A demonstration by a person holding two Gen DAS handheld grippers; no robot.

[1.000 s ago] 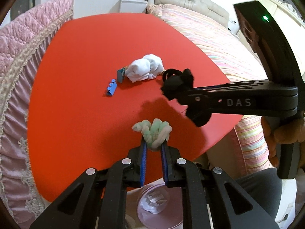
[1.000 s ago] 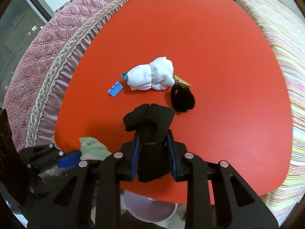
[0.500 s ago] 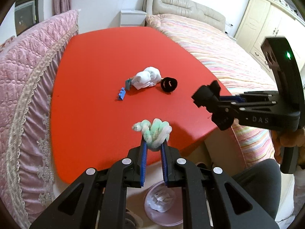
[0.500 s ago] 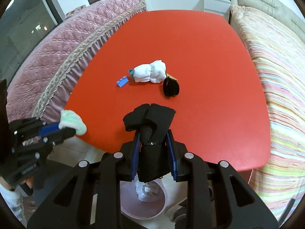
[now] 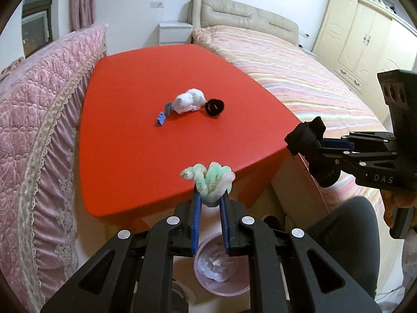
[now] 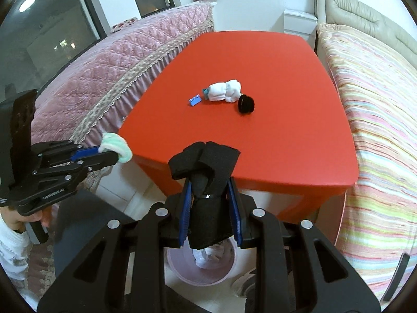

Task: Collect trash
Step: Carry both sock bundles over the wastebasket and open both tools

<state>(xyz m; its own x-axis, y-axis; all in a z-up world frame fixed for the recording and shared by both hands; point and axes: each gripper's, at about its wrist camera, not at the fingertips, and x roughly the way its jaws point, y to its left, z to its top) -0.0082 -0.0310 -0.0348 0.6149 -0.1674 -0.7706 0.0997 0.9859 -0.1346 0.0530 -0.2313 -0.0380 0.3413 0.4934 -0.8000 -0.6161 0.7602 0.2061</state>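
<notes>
My left gripper (image 5: 210, 195) is shut on a fuzzy green and white pipe-cleaner bundle (image 5: 212, 176), held off the near edge of the red table (image 5: 135, 140). My right gripper (image 6: 209, 195) is shut on a black cloth bundle (image 6: 206, 172), also off the table edge. Both hang above a pink bin (image 5: 221, 284) on the floor, which holds white crumpled paper and also shows in the right wrist view (image 6: 203, 274). On the table lie a white cloth wad (image 5: 189, 100), a black ring-shaped item (image 5: 215, 107) and a small blue block (image 5: 161, 118).
A pink quilted bed (image 5: 34, 120) runs along the table's left side and a striped bed (image 5: 299, 78) along its right. A white nightstand (image 5: 174, 32) and cream wardrobe (image 5: 365, 39) stand at the back. The person's dark-clad leg (image 5: 349, 237) is beside the bin.
Both grippers have pulled back from over the table to past its near edge, still holding their bundles. The bin now sits below both.
</notes>
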